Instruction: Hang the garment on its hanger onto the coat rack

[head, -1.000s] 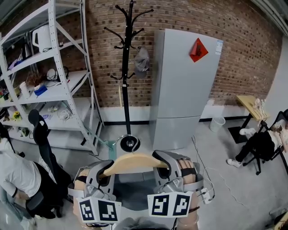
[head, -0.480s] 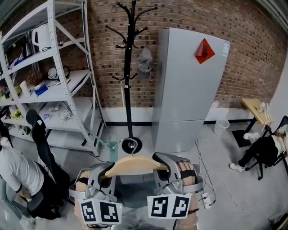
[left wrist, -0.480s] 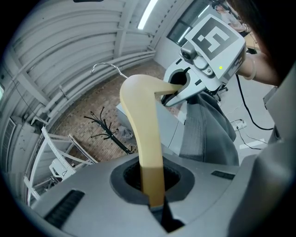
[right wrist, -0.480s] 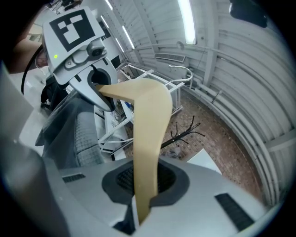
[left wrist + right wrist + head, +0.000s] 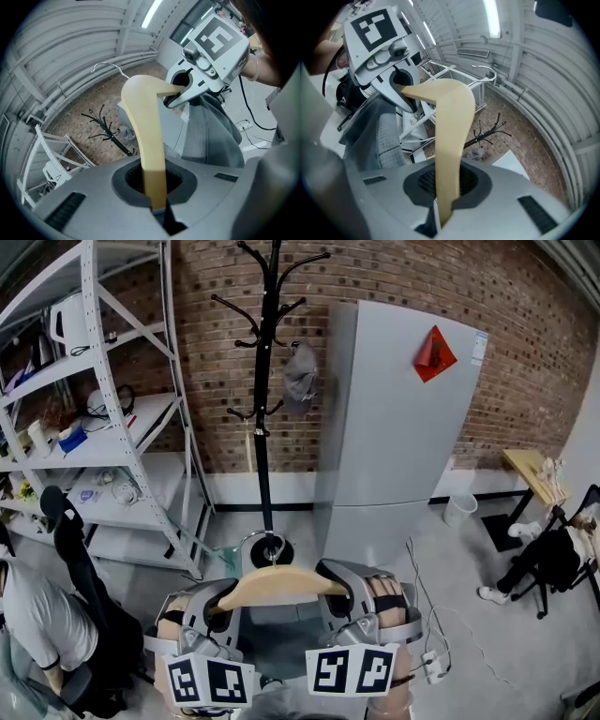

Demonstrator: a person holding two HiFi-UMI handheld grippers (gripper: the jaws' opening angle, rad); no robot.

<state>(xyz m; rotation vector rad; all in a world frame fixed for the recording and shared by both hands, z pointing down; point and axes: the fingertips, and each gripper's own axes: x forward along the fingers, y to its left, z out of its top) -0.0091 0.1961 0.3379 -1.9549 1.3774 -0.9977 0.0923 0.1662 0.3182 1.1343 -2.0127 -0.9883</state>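
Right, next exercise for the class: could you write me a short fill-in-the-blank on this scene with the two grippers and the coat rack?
1. The left gripper and right gripper are each shut on one end of a wooden ____.
2. The black coat rack stands before a ____ wall.
3. In the head view, the metal shelving stands to the ____ of the coat rack.
4. The garment is ____ in colour.
Missing words: hanger; brick; left; grey.

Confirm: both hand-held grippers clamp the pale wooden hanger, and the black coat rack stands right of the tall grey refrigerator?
No: the head view shows the black coat rack left of the tall grey refrigerator. The left hand-held gripper and right hand-held gripper do clamp the pale wooden hanger.
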